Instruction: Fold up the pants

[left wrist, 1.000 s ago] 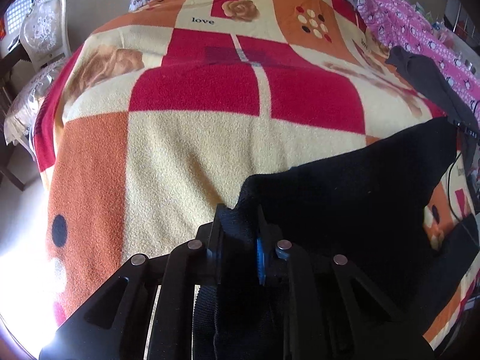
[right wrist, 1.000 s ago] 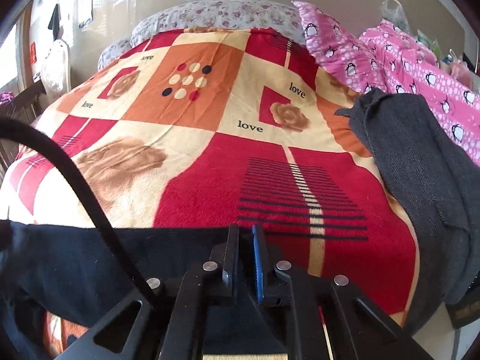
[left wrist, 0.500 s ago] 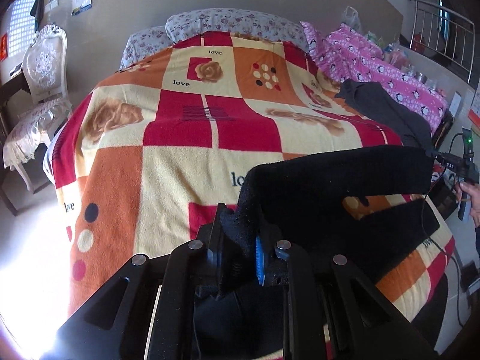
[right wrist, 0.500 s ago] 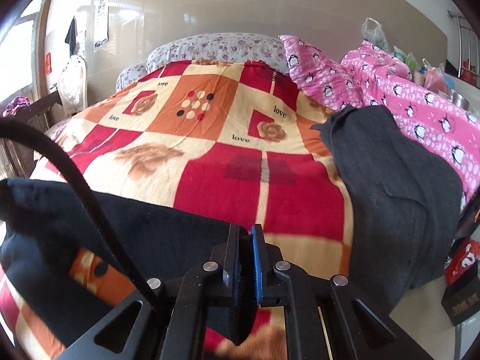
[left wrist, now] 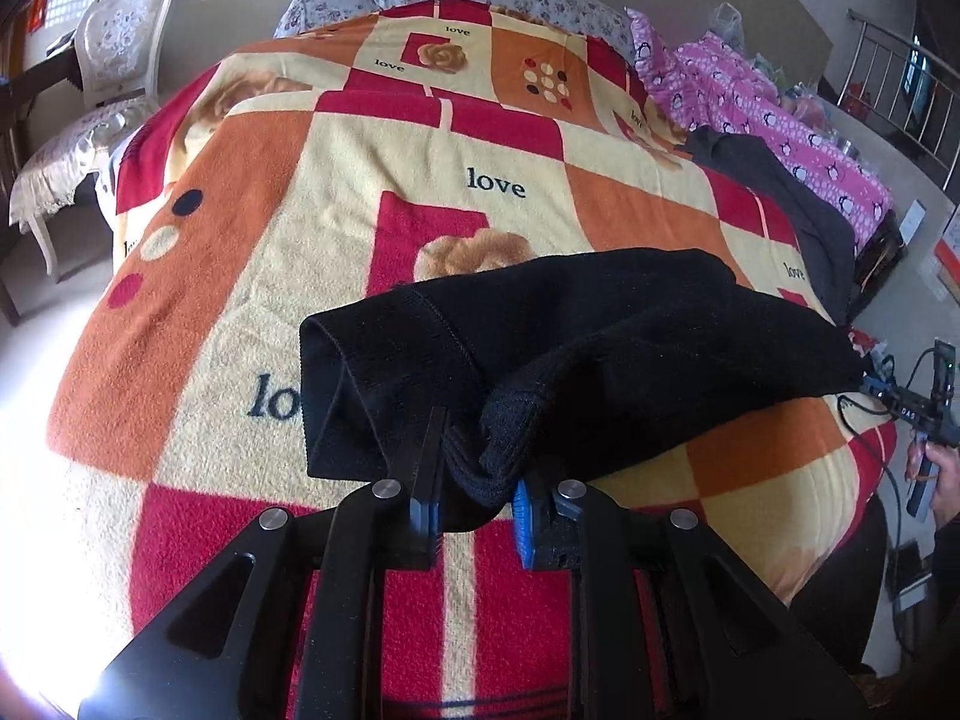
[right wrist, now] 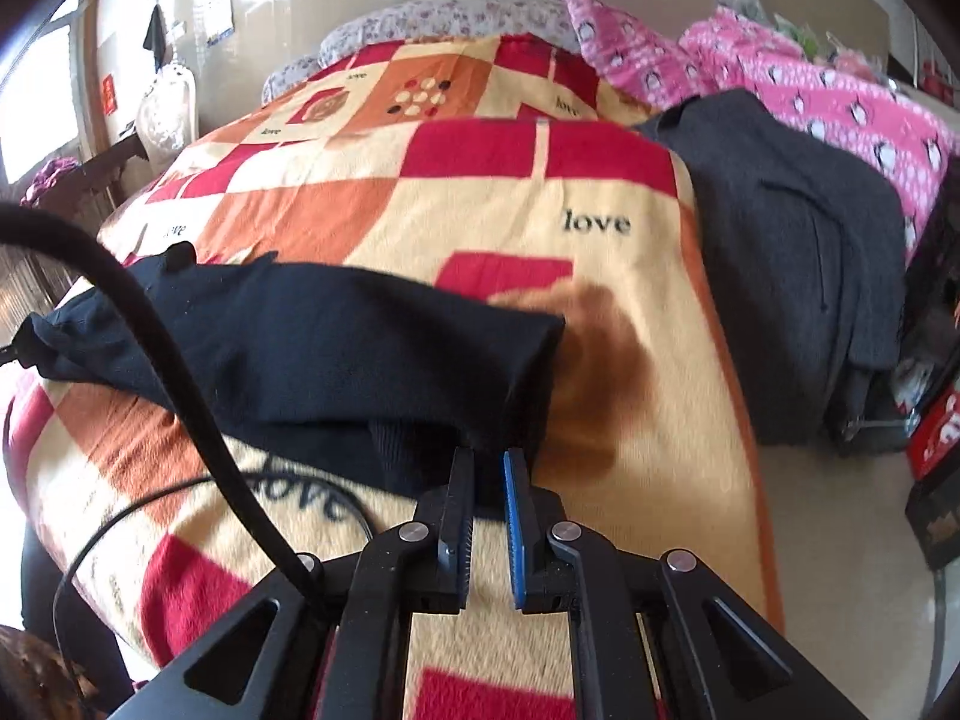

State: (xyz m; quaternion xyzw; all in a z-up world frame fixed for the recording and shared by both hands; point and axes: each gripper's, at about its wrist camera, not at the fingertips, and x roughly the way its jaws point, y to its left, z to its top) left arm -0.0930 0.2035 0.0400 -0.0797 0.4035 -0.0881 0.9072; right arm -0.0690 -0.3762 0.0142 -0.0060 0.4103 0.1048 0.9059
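Over the bed (left wrist: 372, 192), my two grippers, left gripper (left wrist: 474, 498) and right gripper (right wrist: 487, 501), each have their jaws part-open around one pair of black pants (left wrist: 600, 336).

The black knit pants (left wrist: 600, 330) are doubled over into a thick band stretched crosswise over the bed, one bunched corner at each end; stitched seams show on the upper layer (right wrist: 312, 330).
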